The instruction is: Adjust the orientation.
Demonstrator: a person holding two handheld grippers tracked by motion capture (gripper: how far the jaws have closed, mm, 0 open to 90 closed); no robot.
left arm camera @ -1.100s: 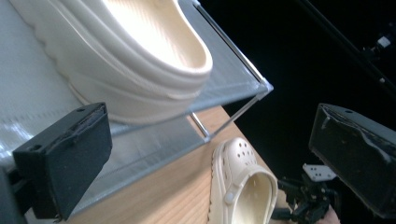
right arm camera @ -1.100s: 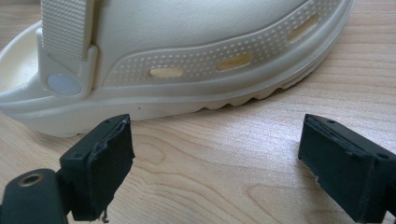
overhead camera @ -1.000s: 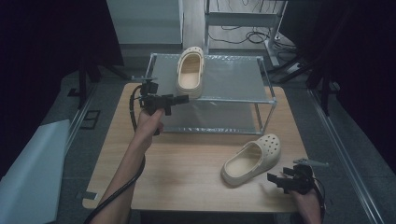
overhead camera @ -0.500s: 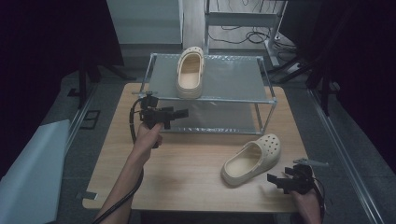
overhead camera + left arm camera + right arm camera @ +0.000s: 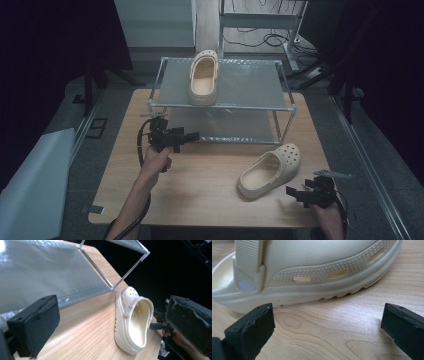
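The right gripper (image 5: pixel 300 194) has just been opening; its jaws gape empty beside the cream perforated foam clog (image 5: pixel 270 170) on the wooden table (image 5: pixel 200 195). The left gripper (image 5: pixel 187 138) hangs released near the metal-framed rack (image 5: pixel 250 107).

no readable text, labels, brands

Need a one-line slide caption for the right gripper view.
Open right gripper poised beside a cream clog lying on the wooden table, nothing between its jaws.
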